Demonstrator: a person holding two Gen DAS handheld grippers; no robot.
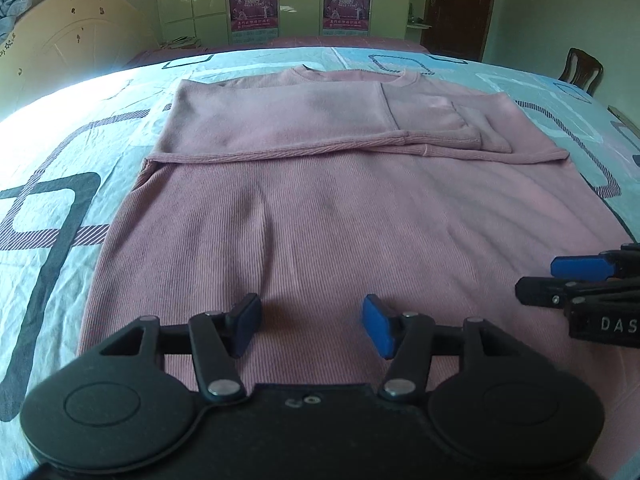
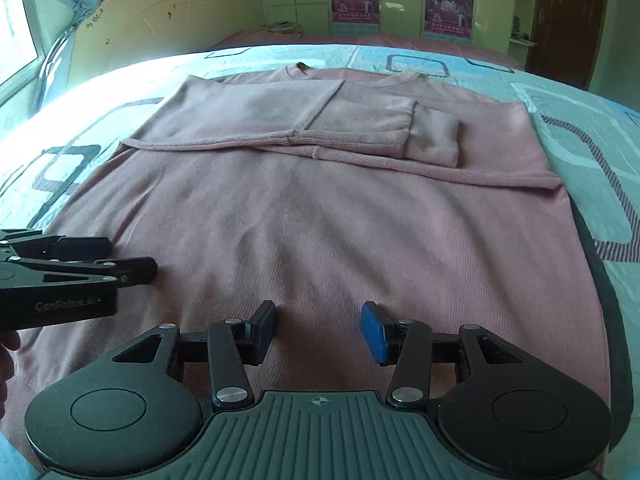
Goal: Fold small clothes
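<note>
A pink ribbed sweater (image 1: 328,216) (image 2: 320,216) lies flat on the bed, neck away from me. Both sleeves (image 1: 304,120) (image 2: 360,128) are folded across its chest. My left gripper (image 1: 312,322) hovers over the sweater's lower part, left of centre, jaws open with only flat fabric showing between the blue pads. My right gripper (image 2: 320,330) stands beside it over the lower right part, also open with nothing pinched. Each gripper shows at the edge of the other's view: the right gripper (image 1: 560,280) and the left gripper (image 2: 120,264). The near hem is hidden under the gripper bodies.
The bedsheet (image 1: 60,152) (image 2: 592,120) is light blue with dark square patterns and reaches past the sweater on both sides. A cream headboard (image 2: 160,28) stands at the far left, a wardrobe with posters (image 1: 300,4) behind, a dark door (image 1: 460,4) and a wooden chair (image 1: 580,70) at the right.
</note>
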